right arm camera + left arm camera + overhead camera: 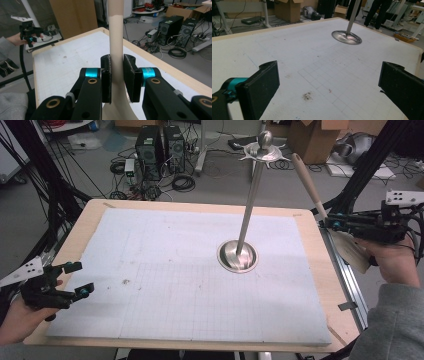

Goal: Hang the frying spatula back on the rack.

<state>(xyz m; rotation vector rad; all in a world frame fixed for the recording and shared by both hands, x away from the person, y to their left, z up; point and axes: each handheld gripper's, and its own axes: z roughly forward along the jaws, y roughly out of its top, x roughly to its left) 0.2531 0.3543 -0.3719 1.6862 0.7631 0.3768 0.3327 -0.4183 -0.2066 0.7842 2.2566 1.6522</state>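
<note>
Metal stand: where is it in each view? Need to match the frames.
High view: the metal stand is right of centre on the white mat, its pole rising to a hooked top.
Left gripper view: upper right, its round base on the mat, beyond the open jaws.
Right gripper view: I cannot make it out; the jaws clamp a beige spatula.
Shared landmark: the gridded white mat on the wooden table.

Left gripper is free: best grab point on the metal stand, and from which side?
Grip the stand on its thin upright pole, about mid-height, coming in level from the left gripper side. The pole is narrow enough for the wide-open jaws; the flat round base and top hooks probably offer poorer purchase. The right gripper holds the spatula.
</note>
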